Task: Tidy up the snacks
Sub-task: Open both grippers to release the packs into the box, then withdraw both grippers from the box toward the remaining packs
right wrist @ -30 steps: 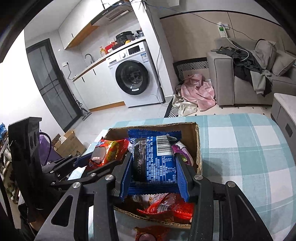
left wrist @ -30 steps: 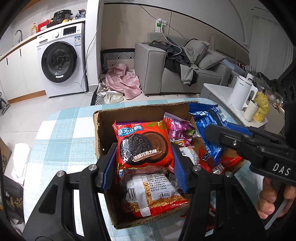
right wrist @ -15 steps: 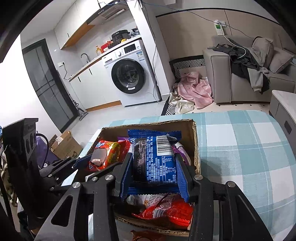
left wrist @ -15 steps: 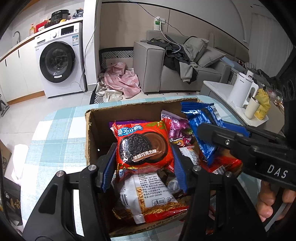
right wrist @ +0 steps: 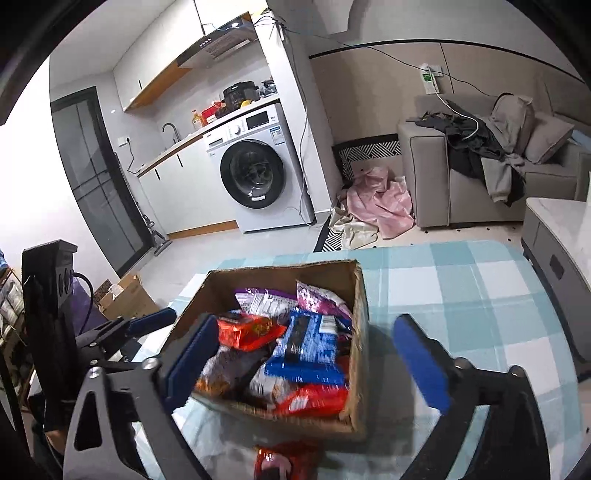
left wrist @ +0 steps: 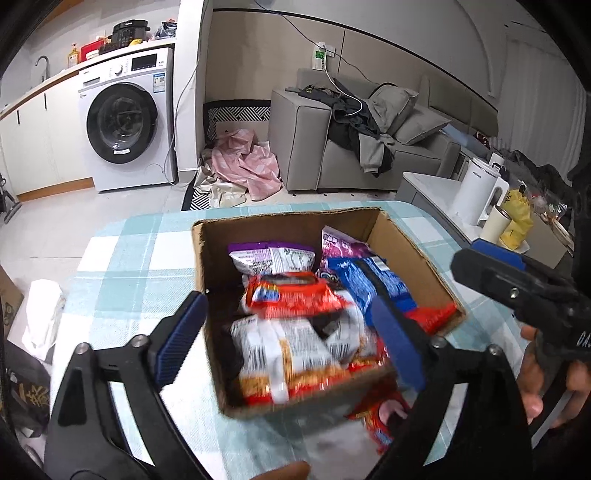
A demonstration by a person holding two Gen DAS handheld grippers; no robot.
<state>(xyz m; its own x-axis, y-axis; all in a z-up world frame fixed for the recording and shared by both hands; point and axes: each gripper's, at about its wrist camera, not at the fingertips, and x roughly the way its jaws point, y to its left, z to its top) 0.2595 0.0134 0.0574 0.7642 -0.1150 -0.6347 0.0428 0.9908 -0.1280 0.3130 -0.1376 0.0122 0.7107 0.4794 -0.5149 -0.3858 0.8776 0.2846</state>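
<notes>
While opening, both claws over box (left wrist: 295, 225)

Matt cardboard box (left wrist: 291, 225); glossy plastic snack packets (left wrist: 295, 295).

A white front-loading washing machine (left wrist: 127, 125) stands at the upper left of the left wrist view, under a white countertop (right wrist: 177, 142) carrying a faucet (right wrist: 170, 130) and a black cooker (left wrist: 130, 31). A range hood (right wrist: 221, 42) hangs near the top of the right wrist view, and a dark glass door (right wrist: 96, 181) fills its left. At upper right, a grey sofa (left wrist: 317, 147) is strewn with dark clothes (left wrist: 354, 122) and cushions (left wrist: 417, 118). Pink fabric (left wrist: 245, 162) lies crumpled on the pale tiled floor (left wrist: 110, 210). A power strip (left wrist: 318, 57) hangs on the beige panelled wall (left wrist: 266, 55). A white kettle (left wrist: 476, 192) sits on a side table (left wrist: 424, 184) at right. A blue-and-white checked tablecloth (right wrist: 461, 288) spreads across the foreground.
</notes>
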